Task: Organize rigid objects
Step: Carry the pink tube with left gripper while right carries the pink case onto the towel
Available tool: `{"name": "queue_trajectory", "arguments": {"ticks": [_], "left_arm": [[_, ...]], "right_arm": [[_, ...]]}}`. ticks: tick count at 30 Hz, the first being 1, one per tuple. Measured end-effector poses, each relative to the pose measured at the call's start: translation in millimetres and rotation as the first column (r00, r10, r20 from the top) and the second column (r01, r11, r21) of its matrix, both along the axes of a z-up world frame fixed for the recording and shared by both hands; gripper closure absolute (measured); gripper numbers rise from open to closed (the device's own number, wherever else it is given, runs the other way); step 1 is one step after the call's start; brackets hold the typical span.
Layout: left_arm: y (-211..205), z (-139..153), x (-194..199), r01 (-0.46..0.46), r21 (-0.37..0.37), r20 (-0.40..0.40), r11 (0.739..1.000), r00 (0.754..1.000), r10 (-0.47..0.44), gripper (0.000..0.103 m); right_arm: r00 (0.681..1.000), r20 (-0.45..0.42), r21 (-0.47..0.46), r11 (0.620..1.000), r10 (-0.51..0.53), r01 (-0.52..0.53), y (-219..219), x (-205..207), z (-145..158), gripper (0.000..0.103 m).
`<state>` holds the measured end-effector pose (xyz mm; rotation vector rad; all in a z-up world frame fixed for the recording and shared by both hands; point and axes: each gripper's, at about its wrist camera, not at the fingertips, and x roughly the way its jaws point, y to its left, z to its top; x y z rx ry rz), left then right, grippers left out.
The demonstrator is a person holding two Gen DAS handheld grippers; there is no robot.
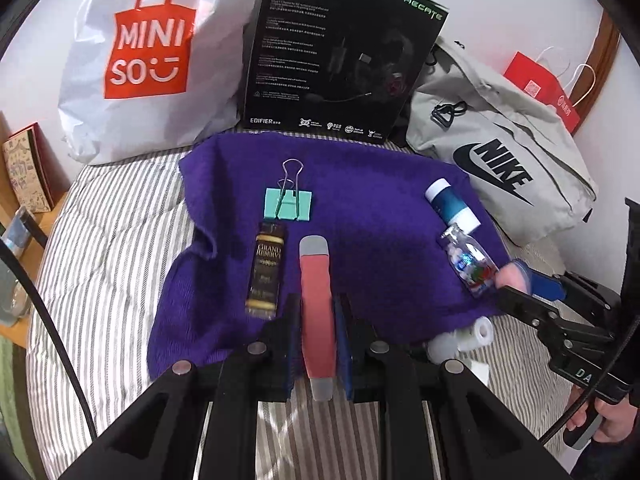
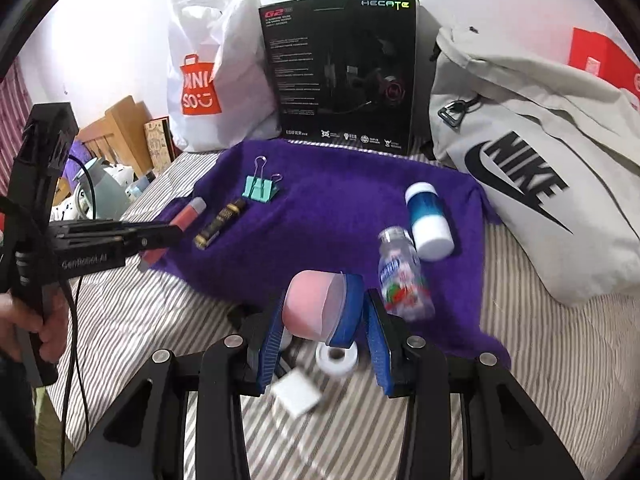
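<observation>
Your left tongs (image 1: 316, 320) are clamped on a long red stick with grey ends (image 1: 317, 304), holding it above the near part of the purple towel (image 1: 380, 208) on the striped bed (image 1: 108, 216). Your right tongs (image 2: 320, 320) are clamped on a pink tub with a blue lid (image 2: 320, 304), held over the towel's near edge.

On the towel, toward its left side, lie a dark box with gold print (image 1: 266, 272) and, just beyond it, a green binder clip (image 1: 288, 204). Toward the right side lie a clear bottle of sweets (image 2: 404, 276) and, just beside it, a blue and white bottle (image 2: 426, 216).

Under the right tongs, on the bed sheet, sit a white tape roll (image 2: 336, 358) and a white square piece (image 2: 298, 394).

At the far edge of the bed stand 3 things: a white shopping bag (image 1: 148, 60), a black headset box (image 1: 340, 56) and a grey backpack (image 1: 504, 160).
</observation>
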<state>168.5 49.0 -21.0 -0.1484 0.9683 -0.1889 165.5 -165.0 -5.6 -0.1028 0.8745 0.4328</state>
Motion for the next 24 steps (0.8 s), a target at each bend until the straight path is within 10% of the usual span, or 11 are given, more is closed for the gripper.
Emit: {"name": "queue_trajectory", "arguments": {"ticks": [24], "left_arm": [[-10, -27, 46, 0.018, 0.016, -0.065, 1.000, 0.998, -0.017, 0.086]], "right_arm": [[0.994, -0.110, -0.094, 0.995, 0.017, -0.027, 25, 63, -60, 0.064]]}}
